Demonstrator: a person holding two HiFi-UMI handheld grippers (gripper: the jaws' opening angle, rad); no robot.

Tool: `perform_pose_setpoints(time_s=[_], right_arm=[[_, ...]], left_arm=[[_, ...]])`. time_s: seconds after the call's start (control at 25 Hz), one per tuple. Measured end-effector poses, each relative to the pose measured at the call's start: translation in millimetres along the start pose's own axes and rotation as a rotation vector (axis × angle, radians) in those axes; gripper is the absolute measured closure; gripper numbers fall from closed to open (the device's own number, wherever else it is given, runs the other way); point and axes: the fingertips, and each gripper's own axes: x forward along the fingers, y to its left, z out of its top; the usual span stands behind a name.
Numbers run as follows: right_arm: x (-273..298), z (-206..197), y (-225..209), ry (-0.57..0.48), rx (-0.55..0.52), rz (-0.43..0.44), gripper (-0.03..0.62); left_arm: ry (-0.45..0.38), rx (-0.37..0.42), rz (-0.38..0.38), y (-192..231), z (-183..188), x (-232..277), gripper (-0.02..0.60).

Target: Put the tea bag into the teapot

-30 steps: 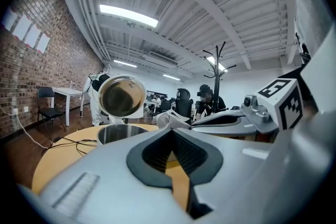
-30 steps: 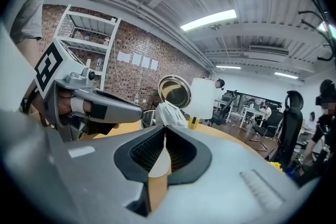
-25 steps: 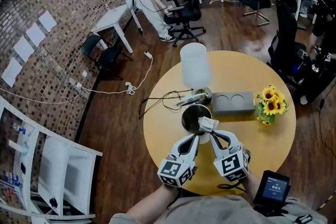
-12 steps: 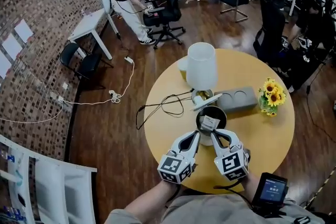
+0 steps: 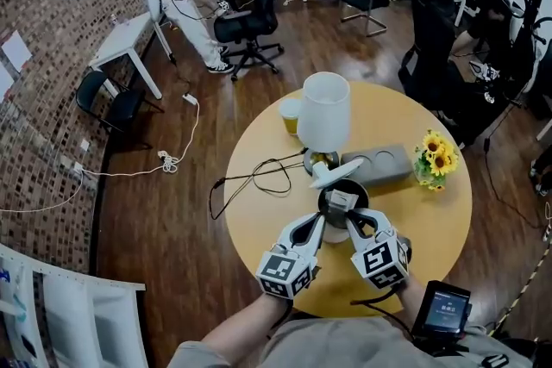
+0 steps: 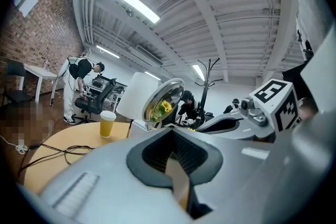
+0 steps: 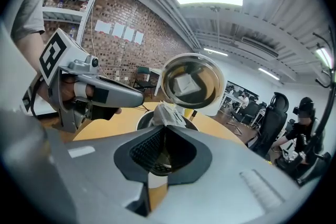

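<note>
A dark teapot [image 5: 329, 196] stands on the round yellow table [image 5: 259, 220], near its front middle. Its round glass lid [image 7: 191, 81] is tipped up behind the opening and mirrors the tea bag. The pale tea bag [image 5: 342, 201] hangs right over the pot's mouth. My right gripper [image 5: 355, 215] is shut on the tea bag [image 7: 168, 115], which sticks out past the jaws just above the teapot's rim [image 7: 143, 119]. My left gripper [image 5: 321, 221] sits close by the pot's left side, shut, with nothing seen in it. The lid [image 6: 164, 102] also shows in the left gripper view.
Behind the pot stand a white-shaded lamp [image 5: 323, 112], a paper cup [image 5: 291, 115], a grey block with two round hollows [image 5: 384, 164] and sunflowers [image 5: 434, 159]. A black cable [image 5: 250, 177] loops on the table's left. A dark handheld screen [image 5: 442, 310] sits at the near right edge.
The head camera has swung, so the table sits differently in view. The tea bag has shifted from the pot's near rim to over its mouth. Both grippers keep their grip state.
</note>
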Motion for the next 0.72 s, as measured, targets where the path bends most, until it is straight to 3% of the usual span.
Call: perform_pose_setpoints(time_s=[0.48,0.72], right_arm=[[49,-17,0,0.226,-0.148,0.184,0.571],[58,-29,1,0.360,-0.295,0.274,0.571]], left_arm=[[-0.016,-0.044,0.026,31,-10,3,0.580],[-0.014,-0.075,0.051,38,-19,5,0.580]])
